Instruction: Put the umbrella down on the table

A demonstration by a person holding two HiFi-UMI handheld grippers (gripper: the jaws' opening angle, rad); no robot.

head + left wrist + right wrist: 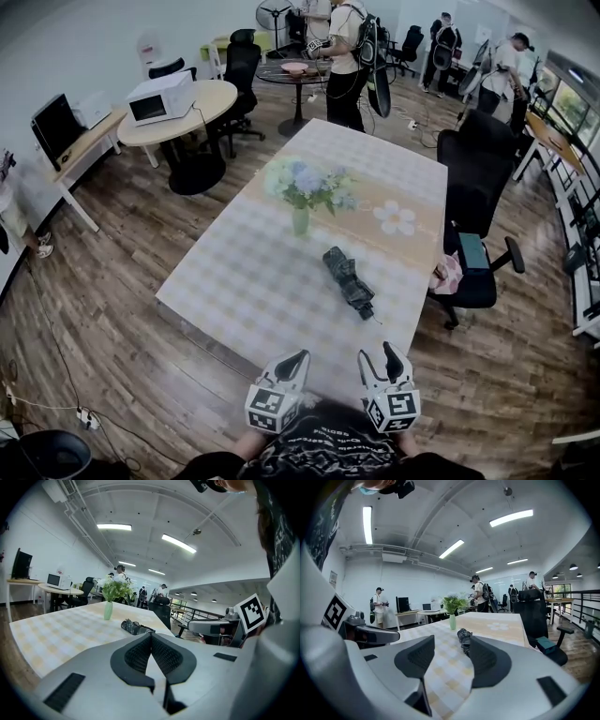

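Head view is showing us a microwave (159,97) far left, a vase of flowers (300,217) mid-table (234,281) and a black office chair (478,183) at the right. Just right of the vase, the folded umbrella (349,279) is lying flat, its long axis slanting from the vase toward the table's near right corner. We are holding the left gripper (298,357) pinched closed and empty, and the right gripper (380,356) with jaws apart, gripping nothing.

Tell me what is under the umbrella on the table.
The folded umbrella lies on the checked tablecloth. Only cloth shows around its edges. The patch directly beneath it is covered from view.
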